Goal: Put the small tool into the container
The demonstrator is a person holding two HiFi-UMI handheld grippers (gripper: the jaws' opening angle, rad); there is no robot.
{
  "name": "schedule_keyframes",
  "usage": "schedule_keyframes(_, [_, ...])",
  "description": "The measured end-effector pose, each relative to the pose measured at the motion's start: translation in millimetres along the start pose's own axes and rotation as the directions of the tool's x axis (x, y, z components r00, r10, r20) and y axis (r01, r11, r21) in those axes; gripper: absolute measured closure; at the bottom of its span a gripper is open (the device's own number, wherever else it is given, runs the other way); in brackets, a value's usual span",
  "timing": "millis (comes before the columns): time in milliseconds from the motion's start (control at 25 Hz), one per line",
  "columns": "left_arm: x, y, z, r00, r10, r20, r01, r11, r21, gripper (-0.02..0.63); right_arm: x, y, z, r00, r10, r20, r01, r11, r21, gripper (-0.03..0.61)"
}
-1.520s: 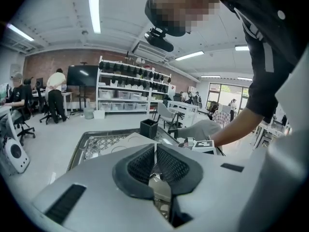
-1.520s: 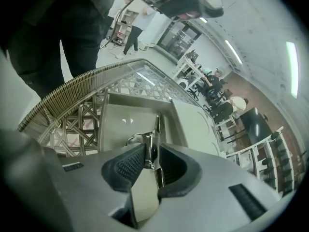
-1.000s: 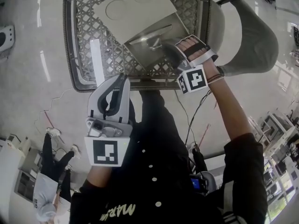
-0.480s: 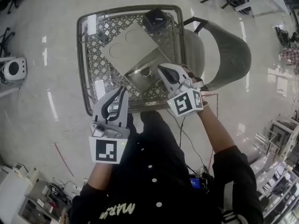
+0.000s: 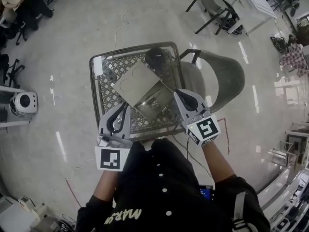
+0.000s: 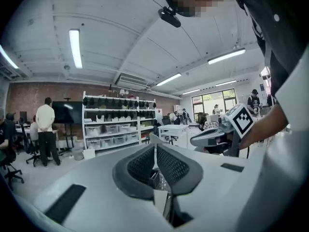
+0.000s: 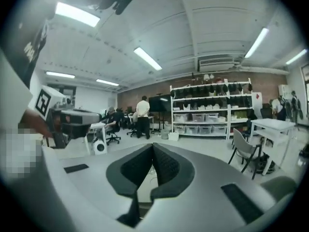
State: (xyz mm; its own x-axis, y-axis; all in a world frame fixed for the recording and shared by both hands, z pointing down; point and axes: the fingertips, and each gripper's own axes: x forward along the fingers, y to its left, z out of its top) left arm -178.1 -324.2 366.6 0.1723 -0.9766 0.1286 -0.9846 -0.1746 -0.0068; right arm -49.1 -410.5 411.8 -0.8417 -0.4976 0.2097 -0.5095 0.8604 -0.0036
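Hovering by the mesh basket (image 5: pixel 110 98), left gripper (image 5: pixel 126 106) and right gripper (image 5: pixel 178 94) (jaws together, empty).

The container (image 5: pixel 159 111) is a shallow open box of shiny grey metal, lying flat on the mesh tabletop (image 5: pixel 107 100) and turned cornerwise to its edges, close to the near edge and nearer the right side than the left. A pale flat panel (image 5: pixel 134 82) with two round marks adjoins its far side (perhaps its lid; I cannot tell). Inside the box lies the small tool (image 5: pixel 154 100), a small dark-and-bright shape too small to make out further.
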Motion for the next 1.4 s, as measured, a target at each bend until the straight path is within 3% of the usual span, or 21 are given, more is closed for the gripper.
schedule_keyframes(280, [-4.8,21.8,29.8,0.998,0.016,0.067,-0.015,1.000,-0.004,0.574,-34.4,-12.6,60.4,0.982,-0.104,0.158,0.091,0.992,0.091,0.566])
schedule_keyframes(440, [-7.0,31.9,37.3,0.996,0.020,0.083,-0.024,0.998,0.054,0.574,-54.6,-25.9,82.5,0.952,-0.188,0.243,0.156,0.977,0.144,0.566])
schedule_keyframes(560, [-11.6,32.4,41.8,0.993,0.021,0.116,-0.026,0.999,0.047,0.575,-69.6,-30.8,84.1,0.926,-0.252,0.281,0.208,0.962,0.177,0.566])
schedule_keyframes(680, [-13.8,36.1,40.6,0.994,0.024,0.105,-0.033,0.996,0.080,0.575,-76.5,-30.8,83.0,0.913,-0.284,0.292,0.238,0.954,0.184,0.566])
schedule_keyframes(800, [-16.2,41.0,39.2,0.993,0.053,0.102,-0.060,0.996,0.061,0.575,-79.2,-27.5,83.6,0.907,-0.294,0.300,0.249,0.952,0.180,0.566])
schedule_keyframes(1400, [-23.5,42.3,32.4,0.990,0.053,0.127,-0.060,0.997,0.055,0.575,-74.1,-19.1,88.8,0.906,-0.311,0.289,0.279,0.949,0.145,0.566])
